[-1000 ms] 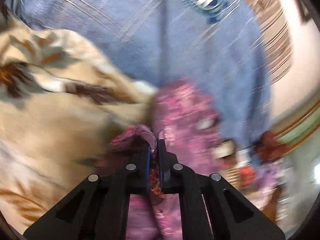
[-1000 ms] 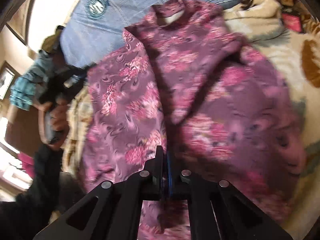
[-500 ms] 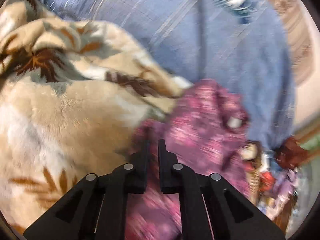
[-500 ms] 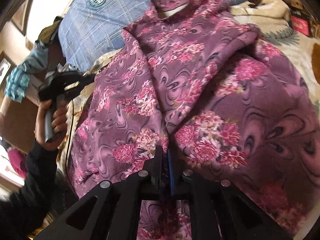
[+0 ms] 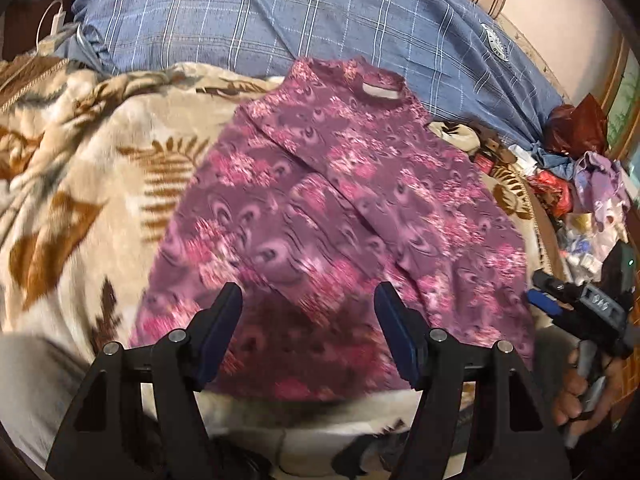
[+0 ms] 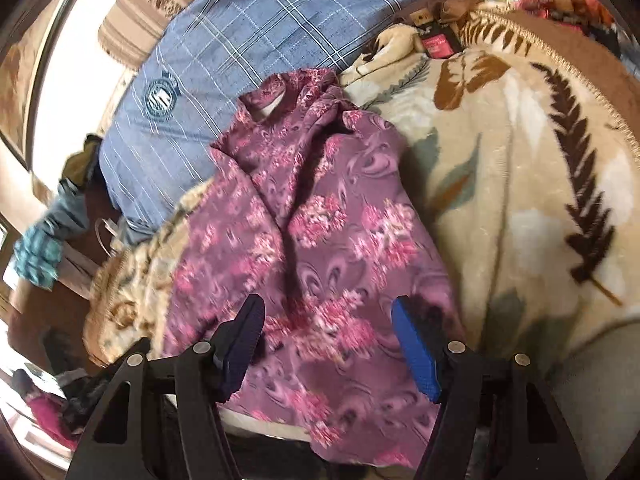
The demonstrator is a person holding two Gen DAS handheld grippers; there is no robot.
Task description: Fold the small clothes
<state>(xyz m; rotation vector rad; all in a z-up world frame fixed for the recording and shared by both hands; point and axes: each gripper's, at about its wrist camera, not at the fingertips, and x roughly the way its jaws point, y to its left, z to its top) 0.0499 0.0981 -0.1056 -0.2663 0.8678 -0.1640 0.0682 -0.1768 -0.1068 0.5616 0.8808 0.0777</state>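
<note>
Both the left tool (image 5: 308,328) and right tool (image 6: 326,340) are opening, gripping nothing, leaving the purple top (image 5: 340,208) flat on the blanket (image 5: 100,184) for folding.

Cream blanket (image 5: 100,184) with brown fern and leaf print covers the bed; blue plaid pillow (image 5: 280,24) with round crest behind it; striped cushion (image 6: 136,24) beyond; cluttered bags (image 5: 576,128) at edge.

One purple floral top (image 5: 332,216); one leaf-print blanket (image 5: 100,184); two blue plaid pillows (image 5: 224,16).
</note>
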